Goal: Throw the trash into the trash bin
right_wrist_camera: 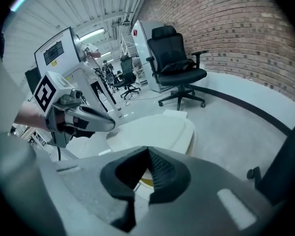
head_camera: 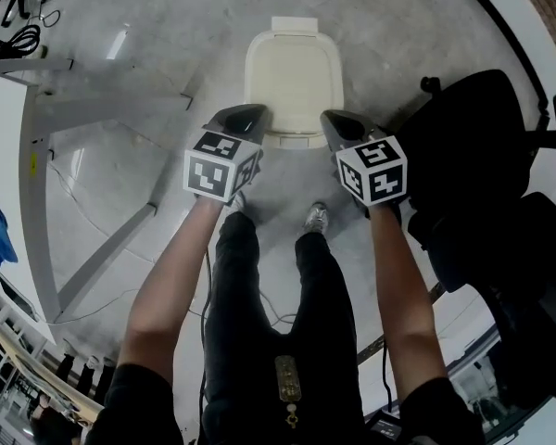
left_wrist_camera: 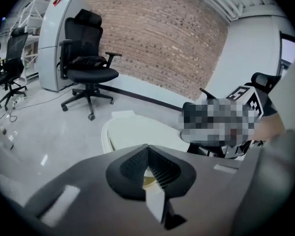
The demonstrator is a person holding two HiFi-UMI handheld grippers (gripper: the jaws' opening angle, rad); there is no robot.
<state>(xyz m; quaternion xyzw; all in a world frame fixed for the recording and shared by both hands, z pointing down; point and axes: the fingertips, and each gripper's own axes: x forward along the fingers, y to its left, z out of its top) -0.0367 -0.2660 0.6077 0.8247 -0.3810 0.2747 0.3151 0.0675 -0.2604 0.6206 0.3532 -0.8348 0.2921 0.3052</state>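
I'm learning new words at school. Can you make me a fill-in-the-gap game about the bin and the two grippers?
1. The trash bin is ___, not open.
2. The left gripper and the right gripper each have their two jaws pressed ___.
3. The wall behind the office chair is built of ___.
4. The trash bin stands on the ___.

Missing words: closed; together; brick; floor.

The trash bin point(head_camera: 294, 72) is cream, the office chair point(left_wrist_camera: 91, 75) black, the brick wall point(left_wrist_camera: 157, 33) reddish-brown.
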